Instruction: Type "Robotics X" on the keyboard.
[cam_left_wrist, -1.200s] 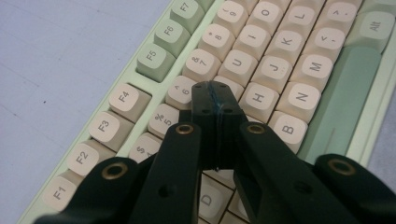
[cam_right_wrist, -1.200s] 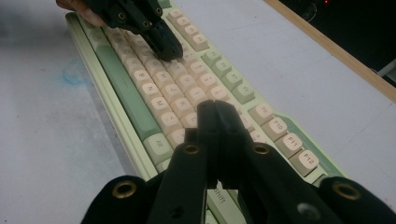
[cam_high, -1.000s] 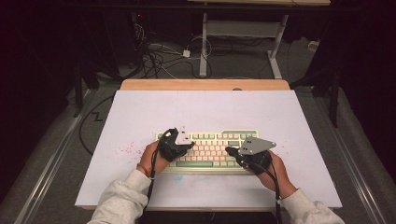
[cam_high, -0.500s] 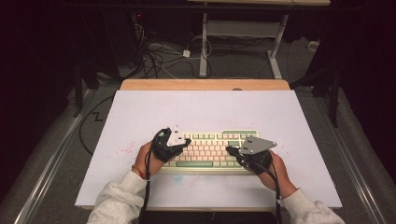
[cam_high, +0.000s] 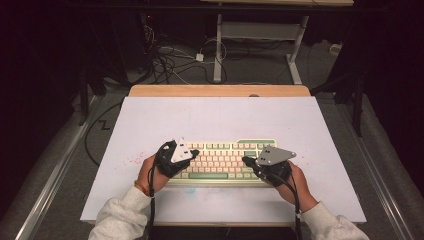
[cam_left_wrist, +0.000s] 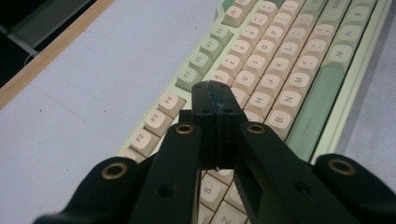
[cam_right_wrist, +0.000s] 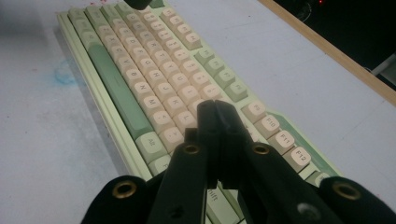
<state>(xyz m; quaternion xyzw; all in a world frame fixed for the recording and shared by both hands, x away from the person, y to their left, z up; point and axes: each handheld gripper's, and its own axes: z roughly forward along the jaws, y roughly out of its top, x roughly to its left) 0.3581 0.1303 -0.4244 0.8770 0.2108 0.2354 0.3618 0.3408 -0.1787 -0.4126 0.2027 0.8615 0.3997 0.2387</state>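
Left tongs (cam_left_wrist: 215, 100) and right tongs (cam_right_wrist: 215, 112) both closed, empty, over keyboard (cam_high: 225, 157); their tips hide the keys beneath.

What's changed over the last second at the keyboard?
The left tool slid left along the keyboard, toward its left end, jaws shut and empty. The right tool stayed over the right half, also shut. The keyboard has not moved on the table.
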